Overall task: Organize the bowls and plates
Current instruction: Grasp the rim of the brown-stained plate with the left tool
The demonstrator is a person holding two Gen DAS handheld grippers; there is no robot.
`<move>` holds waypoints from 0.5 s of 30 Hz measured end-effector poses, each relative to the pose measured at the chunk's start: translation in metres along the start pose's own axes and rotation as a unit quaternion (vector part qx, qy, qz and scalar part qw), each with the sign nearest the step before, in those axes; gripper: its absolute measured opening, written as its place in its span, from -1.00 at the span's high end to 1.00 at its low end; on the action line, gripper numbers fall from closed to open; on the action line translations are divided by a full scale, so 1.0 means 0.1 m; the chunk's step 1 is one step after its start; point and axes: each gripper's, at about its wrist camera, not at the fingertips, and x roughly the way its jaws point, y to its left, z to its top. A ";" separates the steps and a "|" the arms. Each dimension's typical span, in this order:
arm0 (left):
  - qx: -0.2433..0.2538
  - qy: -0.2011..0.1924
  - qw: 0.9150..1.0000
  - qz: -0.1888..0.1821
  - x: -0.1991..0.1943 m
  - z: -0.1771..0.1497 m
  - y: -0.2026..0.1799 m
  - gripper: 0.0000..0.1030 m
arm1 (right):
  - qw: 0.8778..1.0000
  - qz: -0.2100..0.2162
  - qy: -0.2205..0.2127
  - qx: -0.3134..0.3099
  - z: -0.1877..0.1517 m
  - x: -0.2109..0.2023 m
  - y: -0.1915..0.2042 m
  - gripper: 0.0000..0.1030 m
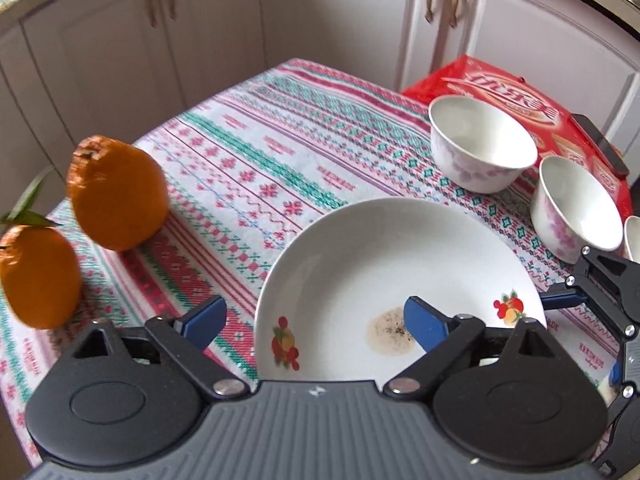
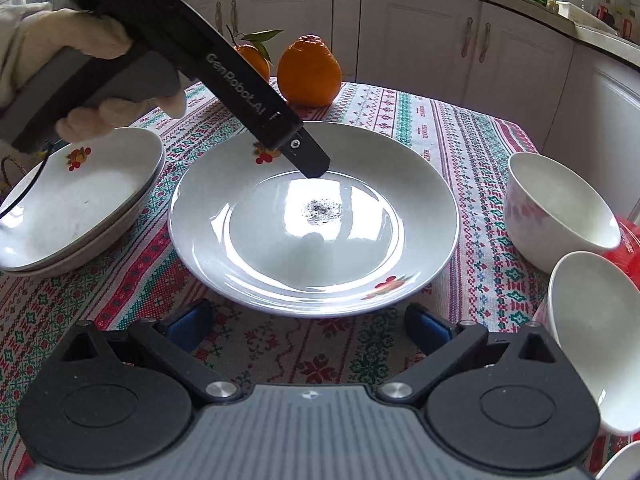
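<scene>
A white plate [image 1: 380,264] with fruit prints and a dark speckled stain lies on the patterned tablecloth. My left gripper [image 1: 314,308] is open and straddles the plate's left rim, one blue pad over the dish and the other outside it, neither pressing. In the right wrist view a gloved hand [image 2: 60,40] holds that gripper slanting down over the plate's [image 2: 312,264] far rim. My right gripper [image 2: 308,312] stands open just short of the plate's near rim, nothing between its pads. Two stacked plates [image 2: 80,200] sit left of it. White floral bowls [image 2: 560,208] [image 2: 596,328] stand to the right.
Two oranges [image 1: 116,196] [image 1: 36,276] rest at the table's far side. A red package [image 1: 500,84] with a dark phone [image 1: 600,144] on it lies behind the bowls [image 1: 480,140] [image 1: 572,200]. White cabinets [image 1: 200,40] surround the table.
</scene>
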 end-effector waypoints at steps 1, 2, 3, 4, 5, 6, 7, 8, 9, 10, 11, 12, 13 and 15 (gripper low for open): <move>0.002 0.006 1.000 -0.003 0.03 0.02 0.01 -0.76 | 1.000 0.000 -0.001 0.000 0.00 0.00 -0.01 -1.00; 0.005 0.012 1.000 -0.008 0.06 0.03 0.02 -0.64 | 1.000 0.000 -0.002 0.001 0.00 0.00 -0.01 -1.00; 0.007 0.018 1.000 -0.013 0.10 0.06 0.02 -0.57 | 1.000 0.000 -0.003 0.002 0.00 0.00 -0.02 -0.99; 0.007 0.023 1.000 -0.018 0.12 0.07 0.03 -0.55 | 1.000 0.000 -0.004 0.003 0.00 0.00 -0.03 -0.98; 0.008 0.027 0.999 -0.023 0.15 0.08 0.04 -0.53 | 1.000 0.001 -0.004 0.002 0.00 0.00 -0.03 -0.97; 0.010 0.030 0.999 -0.027 0.17 0.10 0.04 -0.50 | 1.000 0.001 -0.006 0.001 0.00 -0.01 -0.04 -0.95; 0.013 0.033 0.999 -0.028 0.19 0.11 0.04 -0.49 | 1.000 0.001 -0.006 0.002 0.00 -0.01 -0.04 -0.94; 0.015 0.037 0.999 -0.030 0.21 0.12 0.05 -0.42 | 1.000 0.001 -0.006 0.002 -0.01 -0.01 -0.04 -0.91; 0.017 0.040 0.998 -0.033 0.22 0.12 0.06 -0.36 | 1.000 0.001 -0.008 0.001 0.00 -0.02 -0.04 -0.87; 0.019 0.045 0.998 -0.036 0.24 0.13 0.06 -0.32 | 1.000 0.002 -0.009 0.001 0.00 -0.02 -0.05 -0.86; 0.020 0.046 0.998 -0.040 0.25 0.15 0.07 -0.29 | 1.000 0.002 -0.010 0.000 0.00 -0.02 -0.06 -0.81; 0.020 0.048 0.998 -0.042 0.26 0.16 0.08 -0.28 | 1.000 0.002 -0.011 0.001 0.01 -0.02 -0.06 -0.78; 0.020 0.048 0.998 -0.042 0.26 0.17 0.09 -0.26 | 1.000 0.003 -0.011 0.001 0.01 -0.02 -0.07 -0.78; 0.021 0.050 0.997 -0.048 0.27 0.19 0.11 -0.22 | 1.000 0.005 -0.011 -0.003 0.02 -0.02 -0.07 -0.74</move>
